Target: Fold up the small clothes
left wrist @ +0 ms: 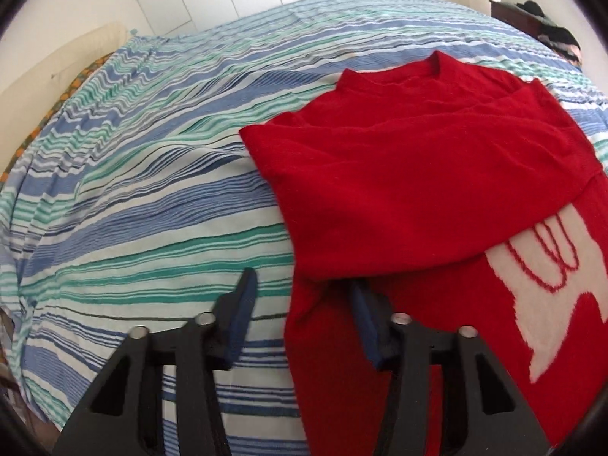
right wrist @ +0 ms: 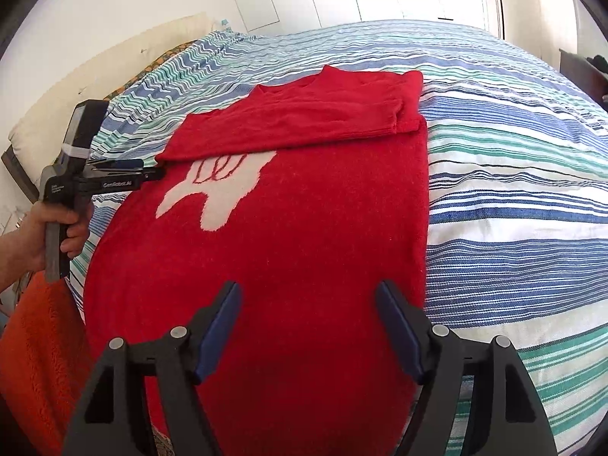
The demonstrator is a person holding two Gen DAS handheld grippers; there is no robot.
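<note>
The red sweater (right wrist: 304, 228) lies flat in the middle of the striped bedspread (right wrist: 513, 190), its sleeve (right wrist: 304, 125) already folded across the chest. The left gripper (left wrist: 302, 278) is spread astride the sweater's side edge, and the right gripper (right wrist: 307, 285) hangs spread over the hem. The next move is probably to pinch both and fold the body over.

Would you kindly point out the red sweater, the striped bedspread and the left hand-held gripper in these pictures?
red sweater (right wrist: 296, 250): right wrist view, on its plain front below the white motif.
striped bedspread (right wrist: 513, 197): right wrist view, on bare stripes beside the sweater.
left hand-held gripper (right wrist: 157, 173): right wrist view, at its fingertips.
</note>
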